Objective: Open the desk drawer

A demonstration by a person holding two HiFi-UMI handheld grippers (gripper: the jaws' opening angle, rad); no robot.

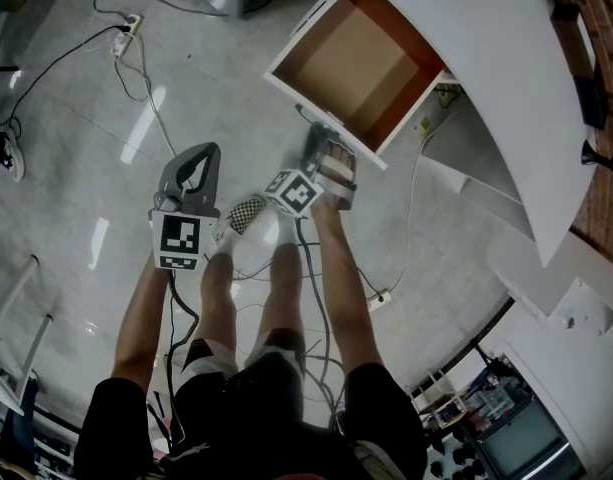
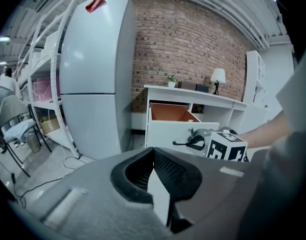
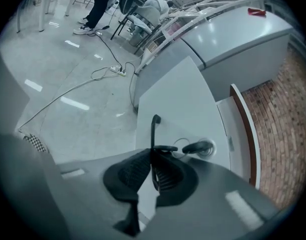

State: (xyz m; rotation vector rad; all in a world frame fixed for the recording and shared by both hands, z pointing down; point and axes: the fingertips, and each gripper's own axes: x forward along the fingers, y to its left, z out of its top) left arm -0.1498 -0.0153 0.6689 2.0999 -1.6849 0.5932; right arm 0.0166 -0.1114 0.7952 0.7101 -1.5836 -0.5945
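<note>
The white desk's drawer point(image 1: 352, 60) stands pulled out, its brown inside showing. My right gripper point(image 1: 320, 144) is at the drawer front point(image 3: 178, 96), shut on the thin black handle point(image 3: 153, 130); the bar runs between the pads. A black key point(image 3: 197, 147) sits in the lock beside the handle. From the left gripper view, the drawer front point(image 2: 167, 131) and the right gripper point(image 2: 195, 141) on it are visible. My left gripper point(image 1: 206, 150) hangs over the floor left of the drawer, its tips together point(image 2: 153, 153) with nothing between them.
The white desk top point(image 1: 486, 78) runs along the right. Cables and a power strip point(image 1: 127, 30) lie on the glossy floor at left. A tall white cabinet point(image 2: 93, 79) stands left of the desk. A lamp point(image 2: 217, 76) sits on the desk. The person's legs are below both grippers.
</note>
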